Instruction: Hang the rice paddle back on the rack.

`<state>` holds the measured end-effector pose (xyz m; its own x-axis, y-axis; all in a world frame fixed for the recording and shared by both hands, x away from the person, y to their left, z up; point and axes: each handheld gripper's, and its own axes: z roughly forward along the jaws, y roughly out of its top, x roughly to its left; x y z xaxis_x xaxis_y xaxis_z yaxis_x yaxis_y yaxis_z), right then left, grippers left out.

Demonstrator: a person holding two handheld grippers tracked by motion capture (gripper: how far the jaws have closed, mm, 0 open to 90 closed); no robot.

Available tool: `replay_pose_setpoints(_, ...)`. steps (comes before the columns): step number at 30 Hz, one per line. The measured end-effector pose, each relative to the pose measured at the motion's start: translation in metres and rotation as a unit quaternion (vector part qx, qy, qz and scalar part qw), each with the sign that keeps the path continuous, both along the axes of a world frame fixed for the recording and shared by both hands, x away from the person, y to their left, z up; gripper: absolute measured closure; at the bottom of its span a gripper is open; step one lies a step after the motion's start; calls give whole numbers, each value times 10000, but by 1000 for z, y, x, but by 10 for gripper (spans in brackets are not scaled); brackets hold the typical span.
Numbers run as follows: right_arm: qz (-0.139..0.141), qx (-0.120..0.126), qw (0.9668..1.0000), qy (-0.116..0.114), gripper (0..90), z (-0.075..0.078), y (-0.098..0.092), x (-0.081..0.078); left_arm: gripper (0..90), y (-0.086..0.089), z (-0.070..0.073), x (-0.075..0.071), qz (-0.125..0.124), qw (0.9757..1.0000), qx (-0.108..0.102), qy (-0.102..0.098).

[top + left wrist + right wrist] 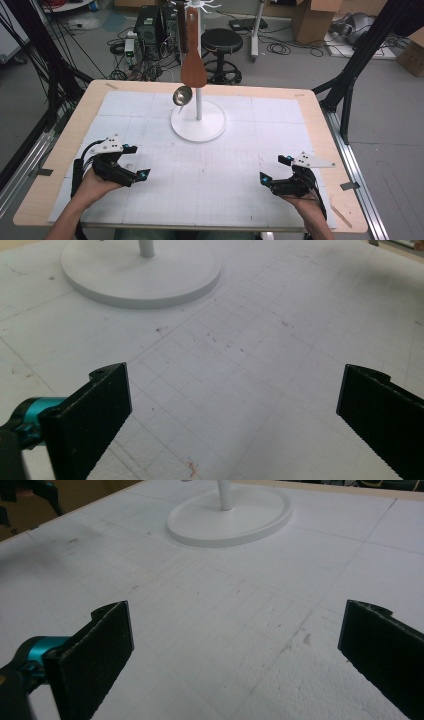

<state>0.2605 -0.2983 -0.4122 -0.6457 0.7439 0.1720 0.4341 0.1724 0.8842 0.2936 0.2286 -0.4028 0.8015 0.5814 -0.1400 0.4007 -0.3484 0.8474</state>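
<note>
A white stand with a round base (198, 123) and a thin pole (198, 102) rises at the middle back of the table. From its top hooks hang a wooden spatula (193, 70) and a metal ladle (182, 95). My left gripper (136, 162) rests at the front left, open, nothing between its jaws. My right gripper (275, 169) rests at the front right, also open and empty. The stand's base (140, 275) lies ahead in the left gripper view, and the same base (230, 517) lies ahead in the right gripper view.
A white gridded mat (200, 160) covers the wooden table (85, 107). Beyond the far edge are a black stool (221, 42), computer gear with cables (145, 30) and cardboard boxes (312, 20). Black frame legs (360, 55) stand at both sides.
</note>
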Motion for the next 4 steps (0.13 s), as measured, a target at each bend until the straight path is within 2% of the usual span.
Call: replay_pose_setpoints(4,-97,50,9999,43,4,-3,-1,0,17,0,-3,1,62,10000,-30,70)
